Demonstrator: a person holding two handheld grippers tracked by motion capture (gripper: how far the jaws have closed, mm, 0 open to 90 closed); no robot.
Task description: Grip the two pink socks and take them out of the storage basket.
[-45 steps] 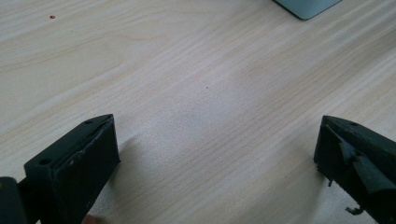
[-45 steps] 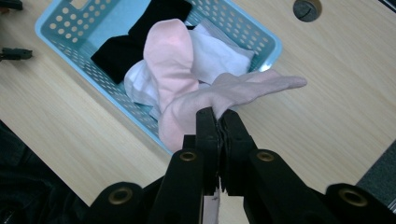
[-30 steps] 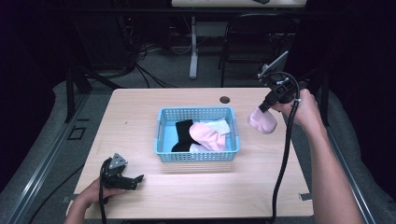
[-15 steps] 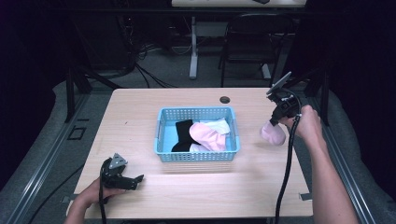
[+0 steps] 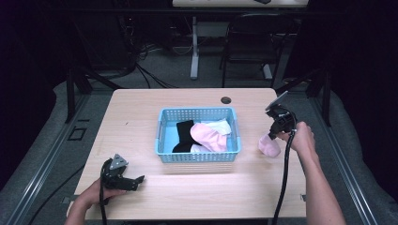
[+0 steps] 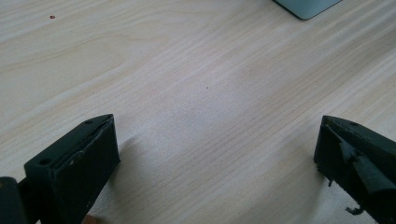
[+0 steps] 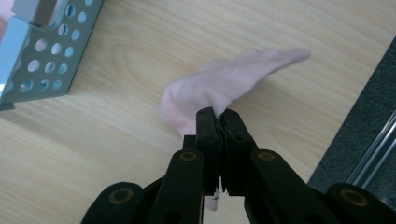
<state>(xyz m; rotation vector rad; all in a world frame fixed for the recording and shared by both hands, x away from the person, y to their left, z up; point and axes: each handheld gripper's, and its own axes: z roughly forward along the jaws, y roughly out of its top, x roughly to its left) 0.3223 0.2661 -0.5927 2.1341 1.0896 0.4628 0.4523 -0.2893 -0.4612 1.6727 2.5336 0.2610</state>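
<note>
- At about seven o'clock on the table [image 5: 141, 117], the left gripper [image 5: 123, 174] lies low over the wood in the person's left hand [image 5: 91, 197]. Its jaws stand wide apart with bare tabletop between them, holding nothing.
- In the left gripper view, a corner of the blue basket [image 6: 306, 7] peeks in at one o'clock, well beyond the jaws.
- At the table's middle sits the blue basket, its rim [image 5: 197, 157] facing the person. Inside lie a black sock [image 5: 184, 133], a pink sock [image 5: 209, 137] and a white sock [image 5: 218, 125], overlapping one another.
- At about three o'clock from the basket, near it but apart, a second pink sock [image 5: 269, 146] rests on the wood close to the table's right edge.
- The right gripper [image 5: 276, 131], held in the right hand [image 5: 302, 138], points down at that sock. Its jaws are pinched together on a fold of the sock's cloth [image 7: 219, 88], the rest of which spreads flat on the table toward one o'clock in the right gripper view.
</note>
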